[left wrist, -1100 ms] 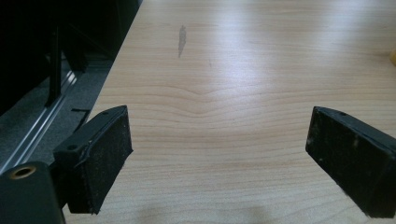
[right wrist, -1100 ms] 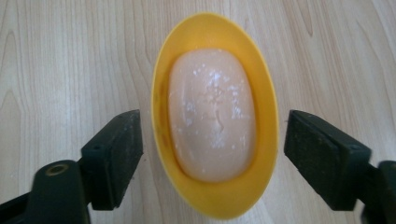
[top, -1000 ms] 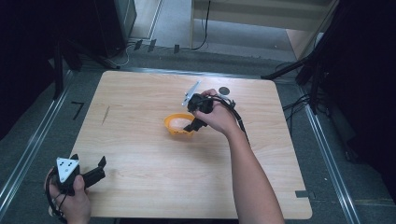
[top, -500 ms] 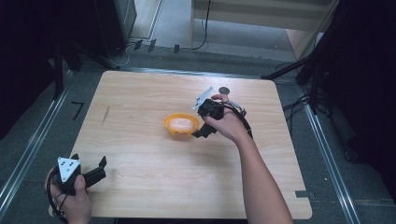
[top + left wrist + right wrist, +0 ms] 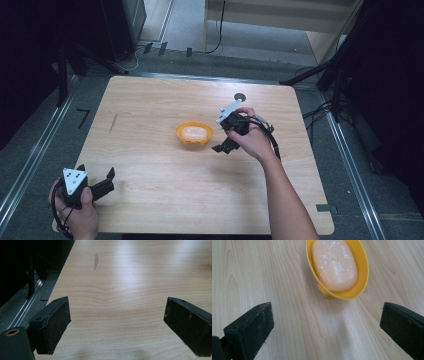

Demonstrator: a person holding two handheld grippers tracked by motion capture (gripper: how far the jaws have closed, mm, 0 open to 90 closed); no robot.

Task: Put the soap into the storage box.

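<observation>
right gripper (image 5: 223,148) just beside yellow dish (image 5: 194,134) holding soap (image 5: 194,132), jaws just opened wide, nothing between. left gripper (image 5: 109,176) open over bench (image 5: 150,100) corner.

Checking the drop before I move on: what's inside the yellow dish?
A pale orange bar of soap lies in the yellow dish, filling most of it. The dish floor beneath the bar is covered, so anything under it can't be seen.
</observation>
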